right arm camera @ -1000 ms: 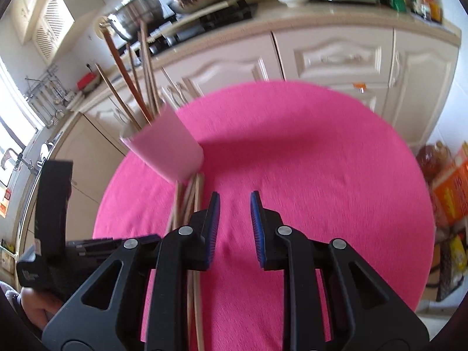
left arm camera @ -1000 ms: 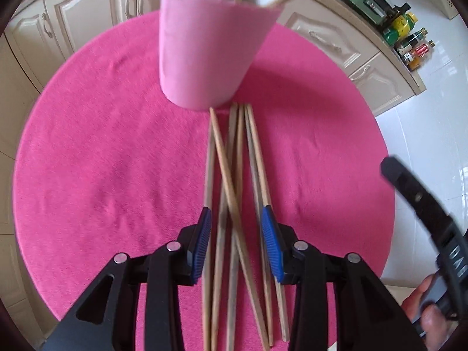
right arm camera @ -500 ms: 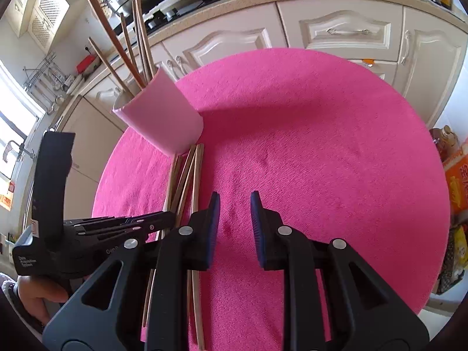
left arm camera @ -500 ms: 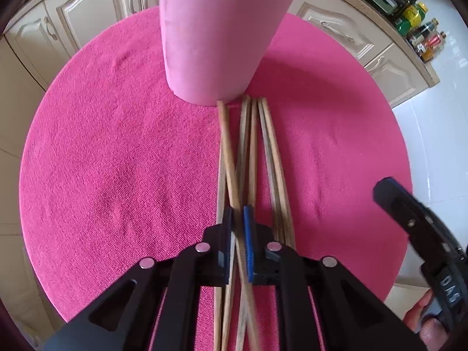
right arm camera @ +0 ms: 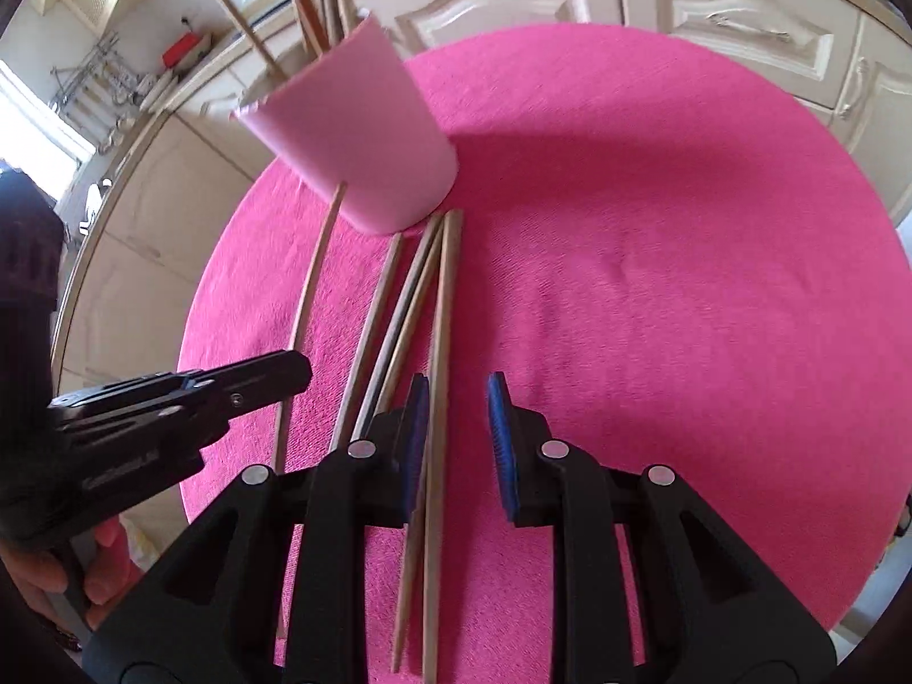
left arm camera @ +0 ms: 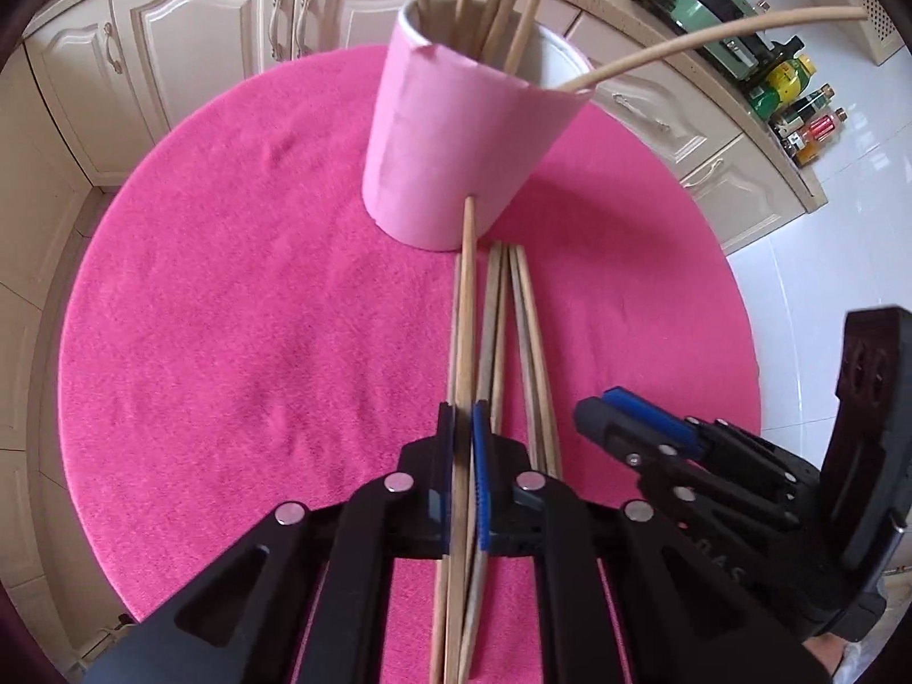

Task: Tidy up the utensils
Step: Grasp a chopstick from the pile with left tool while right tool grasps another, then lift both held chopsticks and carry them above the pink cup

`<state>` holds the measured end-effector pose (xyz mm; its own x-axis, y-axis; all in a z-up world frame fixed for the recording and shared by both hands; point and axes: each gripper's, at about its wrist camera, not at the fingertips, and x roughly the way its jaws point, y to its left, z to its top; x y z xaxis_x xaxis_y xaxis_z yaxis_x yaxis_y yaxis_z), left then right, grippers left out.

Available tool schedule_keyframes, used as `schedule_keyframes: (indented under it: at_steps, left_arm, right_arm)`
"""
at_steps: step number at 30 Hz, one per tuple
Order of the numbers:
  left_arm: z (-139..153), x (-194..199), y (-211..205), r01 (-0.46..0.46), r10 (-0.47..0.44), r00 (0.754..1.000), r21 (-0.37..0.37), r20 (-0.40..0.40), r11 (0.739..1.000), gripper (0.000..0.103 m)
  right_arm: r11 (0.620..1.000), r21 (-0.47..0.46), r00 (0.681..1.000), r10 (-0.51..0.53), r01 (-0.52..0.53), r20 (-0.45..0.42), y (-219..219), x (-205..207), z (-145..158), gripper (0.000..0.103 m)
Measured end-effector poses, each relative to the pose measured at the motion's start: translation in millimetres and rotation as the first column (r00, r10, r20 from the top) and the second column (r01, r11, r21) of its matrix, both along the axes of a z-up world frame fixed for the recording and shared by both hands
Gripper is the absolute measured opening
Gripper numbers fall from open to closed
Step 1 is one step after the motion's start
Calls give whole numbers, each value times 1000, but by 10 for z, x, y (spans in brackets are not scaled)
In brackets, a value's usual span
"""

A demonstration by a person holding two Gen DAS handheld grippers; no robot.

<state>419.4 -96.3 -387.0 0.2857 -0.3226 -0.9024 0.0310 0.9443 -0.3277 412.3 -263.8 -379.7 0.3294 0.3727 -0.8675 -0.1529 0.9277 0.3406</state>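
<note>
Chopsticks: several stand in the pink cup (left arm camera: 467, 137). Left view: my left gripper (left arm camera: 463, 456) clamps one chopstick (left arm camera: 466, 308). Right view: four loose chopsticks (right arm camera: 399, 308) remain on the desk (right arm camera: 655, 285); my right gripper (right arm camera: 459, 444) is open.

Cream kitchen cabinets (left arm camera: 194, 51), white tiled floor (left arm camera: 809, 251), bright window (right arm camera: 34, 119)

Loose chopsticks (left arm camera: 516, 330) lie before the cup (left arm camera: 461, 148), apparently touching its base.
</note>
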Motion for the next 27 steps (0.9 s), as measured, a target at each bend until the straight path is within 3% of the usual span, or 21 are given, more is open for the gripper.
schedule_keyframes:
  at_steps: [9, 11, 27]
  left_arm:
    - [8, -145, 245, -36, 36, 999, -4, -12, 999, 6]
    - [24, -156, 292, -44, 44, 999, -2, -8, 999, 6]
    - [206, -176, 349, -67, 68, 997, -9, 35, 998, 6]
  right_arm:
    - [999, 0, 996, 33, -33, -80, 91, 131, -114, 22]
    - [999, 2, 995, 42, -42, -88, 110, 145, -124, 10]
    - [999, 17, 997, 33, -32, -72, 36, 171, -50, 7]
